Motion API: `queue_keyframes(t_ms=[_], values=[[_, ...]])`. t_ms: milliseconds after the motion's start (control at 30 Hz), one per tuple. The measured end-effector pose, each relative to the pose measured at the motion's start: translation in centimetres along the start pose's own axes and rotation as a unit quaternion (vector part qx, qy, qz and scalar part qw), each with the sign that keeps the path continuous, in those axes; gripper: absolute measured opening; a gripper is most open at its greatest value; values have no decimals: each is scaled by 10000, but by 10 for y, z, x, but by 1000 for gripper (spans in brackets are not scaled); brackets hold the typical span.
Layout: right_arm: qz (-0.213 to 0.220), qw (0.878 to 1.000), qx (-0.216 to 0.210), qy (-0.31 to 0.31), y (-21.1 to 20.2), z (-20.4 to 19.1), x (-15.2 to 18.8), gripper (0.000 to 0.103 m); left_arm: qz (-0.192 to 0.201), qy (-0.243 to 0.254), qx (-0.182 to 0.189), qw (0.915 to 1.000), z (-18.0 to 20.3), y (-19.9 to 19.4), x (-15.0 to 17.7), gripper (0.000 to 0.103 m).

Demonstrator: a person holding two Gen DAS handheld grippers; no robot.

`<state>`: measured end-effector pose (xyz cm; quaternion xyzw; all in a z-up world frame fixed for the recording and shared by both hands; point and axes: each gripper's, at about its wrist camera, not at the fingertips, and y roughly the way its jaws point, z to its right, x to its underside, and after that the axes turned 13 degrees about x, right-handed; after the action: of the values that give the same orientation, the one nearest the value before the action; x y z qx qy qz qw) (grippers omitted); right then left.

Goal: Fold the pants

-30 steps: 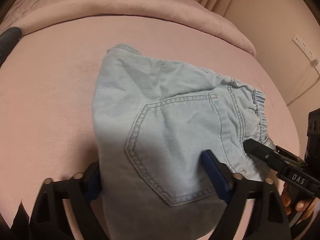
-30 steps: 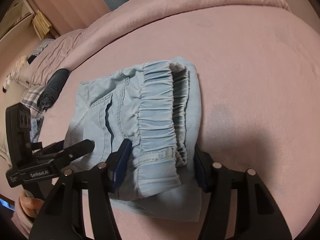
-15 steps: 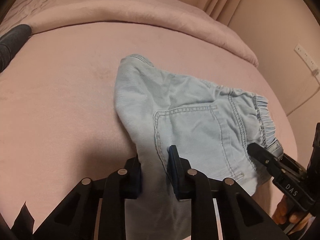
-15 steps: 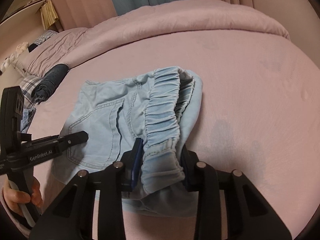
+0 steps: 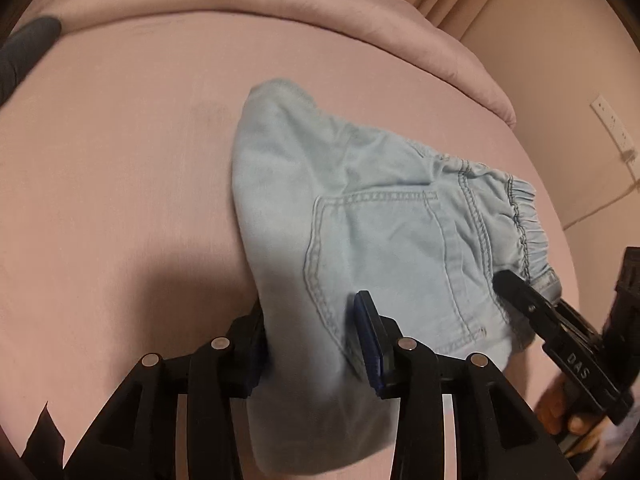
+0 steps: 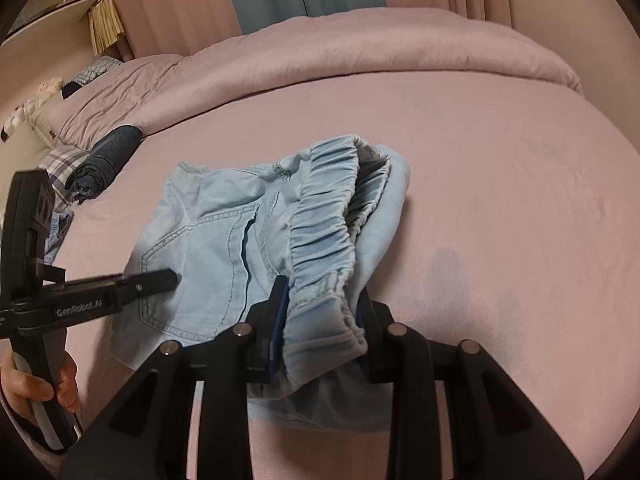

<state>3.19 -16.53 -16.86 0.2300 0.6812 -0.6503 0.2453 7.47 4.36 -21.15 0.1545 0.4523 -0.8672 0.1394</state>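
Observation:
The folded light-blue denim pants (image 5: 384, 216) lie on the pink bed, back pocket up, and also show in the right wrist view (image 6: 224, 240). My left gripper (image 5: 312, 332) is shut on the pants' folded near edge beside the pocket. My right gripper (image 6: 320, 312) is shut on the elastic waistband (image 6: 328, 216) end of the stack. Each gripper shows in the other's view: the right one at the waistband corner (image 5: 532, 304), the left one over the pocket side (image 6: 120, 284). The fabric bunches and lifts at both grips.
The pink bed cover (image 6: 500, 168) spreads all round, with a rolled duvet ridge (image 6: 360, 52) at the far side. A rolled dark garment (image 6: 108, 156) and plaid cloth (image 6: 56, 164) lie at the left. A wall socket and cable (image 5: 612, 120) are off the bed's right.
Both grippers went from open around the pants to shut on them. They have since drawn back with the fabric, which has bunched and lifted at the near edge.

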Motion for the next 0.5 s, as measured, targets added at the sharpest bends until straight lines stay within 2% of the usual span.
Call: queue_keyframes(t_ms=[67, 200, 300, 333, 367, 500], values=[[-54, 9999, -96, 78, 2, 3, 0, 30, -77, -216, 122, 9997, -8, -3, 1, 46], [-112, 9997, -171, 98, 3, 4, 2, 31, -227, -418, 398, 9981, -17, -6, 4, 47], [-200, 9994, -242, 132, 6, 6, 3, 32, -354, -673, 898, 9930, -24, 2, -3, 48], [-231, 9992, -285, 187, 7, 8, 3, 33, -345, -810, 1032, 9908, -28, 3, -5, 43], [-256, 9989, -312, 223, 8, 9, 3, 33, -317, -864, 1036, 9904, -29, 4, -5, 26], [-217, 9992, -264, 212, 8, 8, 4, 31, 32, -309, 459, 9985, -4, -4, 0, 22]])
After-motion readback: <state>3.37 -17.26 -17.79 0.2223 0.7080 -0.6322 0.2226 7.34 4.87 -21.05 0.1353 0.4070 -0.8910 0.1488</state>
